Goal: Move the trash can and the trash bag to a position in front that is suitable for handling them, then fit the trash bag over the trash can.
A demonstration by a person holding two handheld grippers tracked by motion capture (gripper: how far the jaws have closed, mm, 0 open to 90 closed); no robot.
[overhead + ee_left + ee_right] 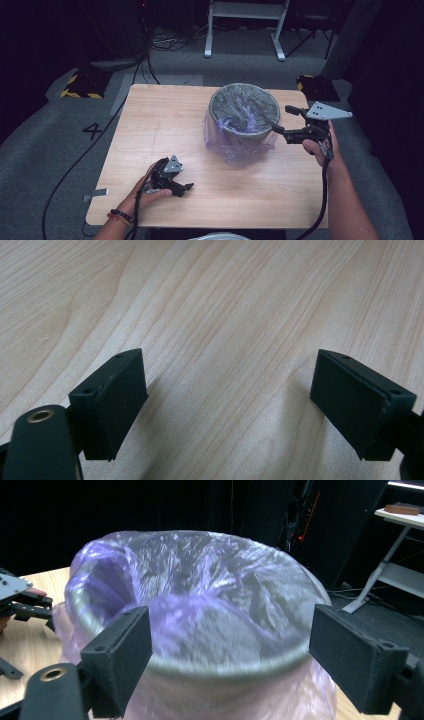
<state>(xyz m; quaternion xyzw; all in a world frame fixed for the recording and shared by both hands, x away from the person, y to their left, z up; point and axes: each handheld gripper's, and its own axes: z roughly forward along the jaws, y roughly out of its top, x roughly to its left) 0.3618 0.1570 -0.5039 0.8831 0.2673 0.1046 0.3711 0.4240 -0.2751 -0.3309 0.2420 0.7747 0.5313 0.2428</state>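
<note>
Work in hand: we judge that we are fitting the purple bag (239, 145) into the grey bin (244, 107); the film lines the inside and is folded out over the rim, its loose skirt bunched on the worktop (165, 120) around the base.

Where the bin is: upright on the far right part of the worktop, mouth up, so both grippers can reach the rim from the near side.

Right gripper (284, 121): raised level with the rim at the bin's right side, fingers (120, 657) wide apart with nothing between them. In the right gripper view they frame the near edge of the rim without touching it, which we read as lining up to pinch or smooth the fold there.

Left gripper (186, 188): low over the near left of the worktop, well apart from the bin, fingers (117, 400) wide and holding nothing, only bare wood between them. We take it as parked out of the way.

Bag fit: the film looks slack and creased inside, so we think the rim still needs tidying.

Count: one bin, one bag, two grippers, one worktop.
</note>
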